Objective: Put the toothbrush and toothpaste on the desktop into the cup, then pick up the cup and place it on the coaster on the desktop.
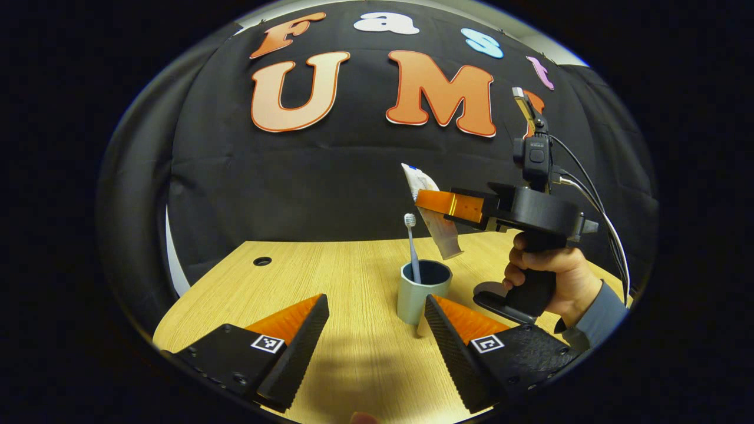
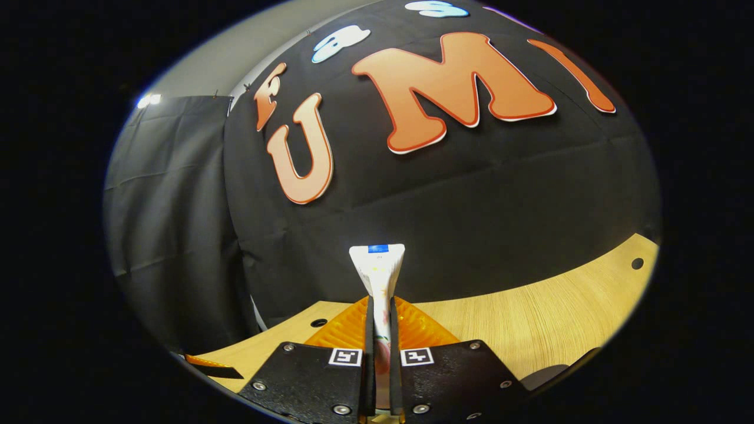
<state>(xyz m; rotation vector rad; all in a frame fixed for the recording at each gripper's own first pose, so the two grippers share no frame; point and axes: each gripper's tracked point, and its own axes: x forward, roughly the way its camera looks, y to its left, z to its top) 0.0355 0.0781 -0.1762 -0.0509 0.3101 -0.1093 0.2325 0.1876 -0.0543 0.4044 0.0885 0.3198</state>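
Observation:
A grey-blue cup (image 1: pixel 422 294) stands on the wooden desktop (image 1: pixel 330 277), with a toothbrush (image 1: pixel 413 250) upright in it, bristles up. My left gripper (image 1: pixel 377 309) is open just in front of the cup, and its right finger overlaps the cup's base. The right gripper (image 1: pixel 425 200), held by a hand (image 1: pixel 551 274), is shut on a white toothpaste tube (image 1: pixel 435 222). The tube hangs tilted above the cup's far rim. In the right gripper view the tube (image 2: pixel 379 274) sticks up between the pressed fingers of the right gripper (image 2: pixel 380 321). A dark flat disc (image 1: pixel 490 292), maybe the coaster, lies right of the cup.
A cable hole (image 1: pixel 262 261) marks the desktop's far left. The black cloth wall stands close behind the table. In the right gripper view bare wood (image 2: pixel 548 318) stretches to the right, with another hole (image 2: pixel 637 263) near the edge.

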